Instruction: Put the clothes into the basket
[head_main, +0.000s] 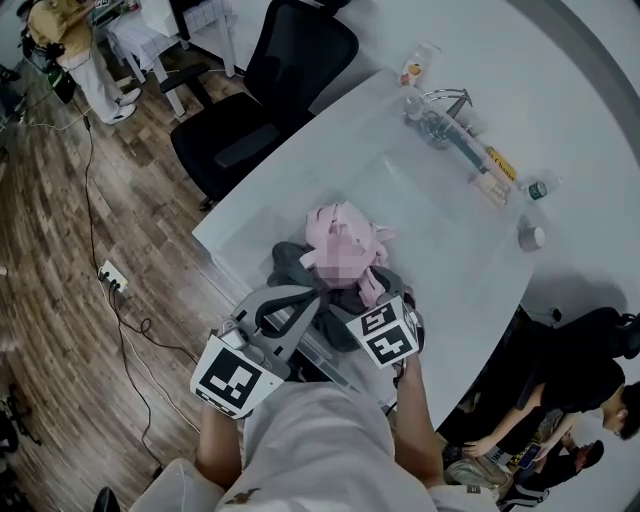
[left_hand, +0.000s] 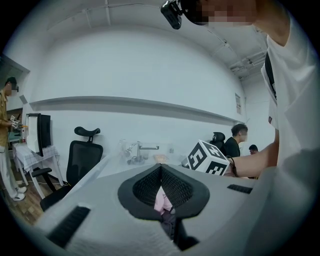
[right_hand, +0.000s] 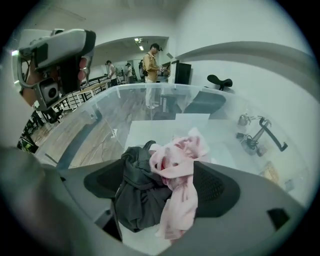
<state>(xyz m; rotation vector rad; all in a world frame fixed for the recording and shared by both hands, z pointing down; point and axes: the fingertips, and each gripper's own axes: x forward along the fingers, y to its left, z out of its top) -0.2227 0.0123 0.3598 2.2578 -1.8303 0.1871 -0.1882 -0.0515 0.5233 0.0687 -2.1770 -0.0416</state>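
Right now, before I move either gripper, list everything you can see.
table: one, white, curved, under the basket.
basket: one, clear plastic, on the table.
clothes: two, pink and dark grey, bunched at the basket's near end.
office chair: one, black, beside the table.
small items: several, mixed colours, along the table's far side; too small to name.
power strip: one, white, on the wooden floor.
other people: at least three, at the room's edges.
left gripper: grey, jaws together, empty, beside the clothes.
right gripper: grey, jaws closed on the clothes.
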